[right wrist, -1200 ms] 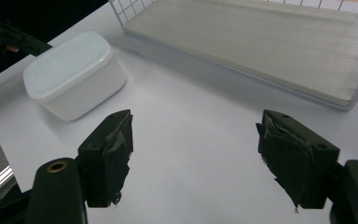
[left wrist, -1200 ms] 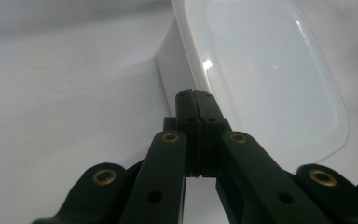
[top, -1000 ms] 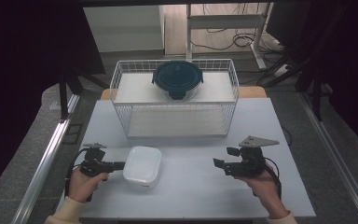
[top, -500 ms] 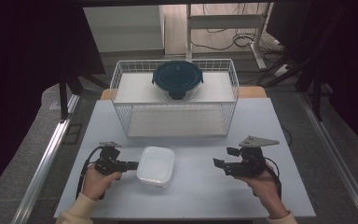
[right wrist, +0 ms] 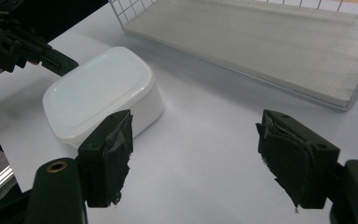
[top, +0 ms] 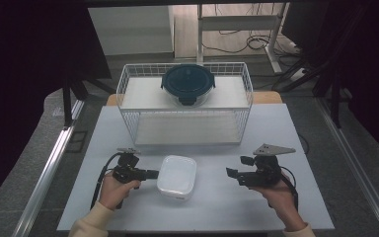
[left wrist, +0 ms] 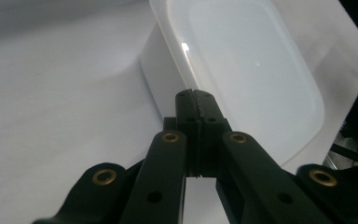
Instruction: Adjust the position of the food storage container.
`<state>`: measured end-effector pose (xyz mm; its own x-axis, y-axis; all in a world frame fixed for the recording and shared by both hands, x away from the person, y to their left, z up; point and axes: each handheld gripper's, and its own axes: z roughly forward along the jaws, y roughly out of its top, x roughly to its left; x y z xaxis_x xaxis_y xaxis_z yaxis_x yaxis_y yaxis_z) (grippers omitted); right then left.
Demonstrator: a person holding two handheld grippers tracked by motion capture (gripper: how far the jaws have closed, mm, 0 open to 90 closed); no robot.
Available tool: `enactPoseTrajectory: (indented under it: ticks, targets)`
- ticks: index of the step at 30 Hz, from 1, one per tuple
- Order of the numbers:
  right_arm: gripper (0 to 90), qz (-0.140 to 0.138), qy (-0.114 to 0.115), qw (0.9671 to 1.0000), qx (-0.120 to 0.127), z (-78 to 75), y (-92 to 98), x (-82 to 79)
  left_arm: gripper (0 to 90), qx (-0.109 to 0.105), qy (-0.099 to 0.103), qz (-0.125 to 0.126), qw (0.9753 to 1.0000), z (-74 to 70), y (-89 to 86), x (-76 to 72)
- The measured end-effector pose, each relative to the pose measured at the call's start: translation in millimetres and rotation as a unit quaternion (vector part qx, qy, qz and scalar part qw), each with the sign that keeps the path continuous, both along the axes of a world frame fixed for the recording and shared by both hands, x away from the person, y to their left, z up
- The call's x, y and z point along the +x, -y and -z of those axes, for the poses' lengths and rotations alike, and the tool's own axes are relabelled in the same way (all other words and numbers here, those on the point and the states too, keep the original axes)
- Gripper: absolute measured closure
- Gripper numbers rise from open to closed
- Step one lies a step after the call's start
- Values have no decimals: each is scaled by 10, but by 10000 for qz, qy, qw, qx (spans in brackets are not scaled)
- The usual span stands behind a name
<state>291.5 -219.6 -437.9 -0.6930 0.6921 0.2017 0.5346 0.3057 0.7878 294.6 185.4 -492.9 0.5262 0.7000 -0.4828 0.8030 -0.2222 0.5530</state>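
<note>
the left gripper [top: 148, 174] has its jaws pressed together with nothing between them, the closed tips set against the left rim of the white lidded container [top: 177, 176]. in the left gripper view the joined tips [left wrist: 195, 100] meet the edge of the lid [left wrist: 247, 79], so they likely work as a blunt pusher to nudge the box sideways, not to grasp it. the container sits flat on the white table [top: 217, 217], near the front edge and a little left of centre, between the two hands.

the right gripper [top: 233, 174] waits to the right, apart from the box, its jaws spread wide. in the right gripper view its padded fingers [right wrist: 109, 154] frame bare table, with the container [right wrist: 100, 91] ahead and to the left, probably ready to receive it.

farther off stands a white wire basket rack [top: 128, 86]; a round container with a dark blue lid [top: 188, 84] rests on its top shelf, well apart from the work.
</note>
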Motion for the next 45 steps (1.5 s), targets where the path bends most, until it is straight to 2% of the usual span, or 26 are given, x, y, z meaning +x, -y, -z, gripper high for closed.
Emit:
enactPoseTrajectory:
  ticks: [15, 19, 24, 28, 32, 35, 36, 38, 41, 45]
  targets:
    - [251, -37, 62, 10000, -3, -5, -1, -4, 900, -6, 11, 192, 9998, -14, 289, 78]
    - [251, -28, 42, 10000, 7, -4, 4, -1, 900, -4, 11, 227, 9997, -15, 339, 63]
    - [251, -8, 7, 10000, 2, 2, 10, 0, 900, 51, 43, 488, 9988, -14, 419, 9]
    - [251, -28, 50, 10000, -2, -7, 9, -2, 900, 77, 44, 563, 9984, -16, 479, -39]
    - [251, -25, 57, 10000, -6, -8, 14, -2, 900, 64, 65, 527, 9986, -18, 473, -39]
    - [252, -8, 79, 10000, 21, -22, 26, -3, 894, 90, 250, 324, 9991, -72, 419, -56]
    - [252, -6, 82, 10000, 25, -27, 30, -5, 873, 44, 347, 234, 9991, -103, 393, -70]
    - [251, -1, 88, 10000, 37, -31, 34, -6, 776, 19, 603, -7, 9982, -184, 350, -115]
    - [251, -16, 82, 10000, 25, -25, 29, -8, 610, 28, 1001, -230, 9947, -327, 296, -201]
    - [247, -59, 107, 9999, 12, -17, 7, -16, 429, -1, 1213, -385, 9919, -455, 236, -281]
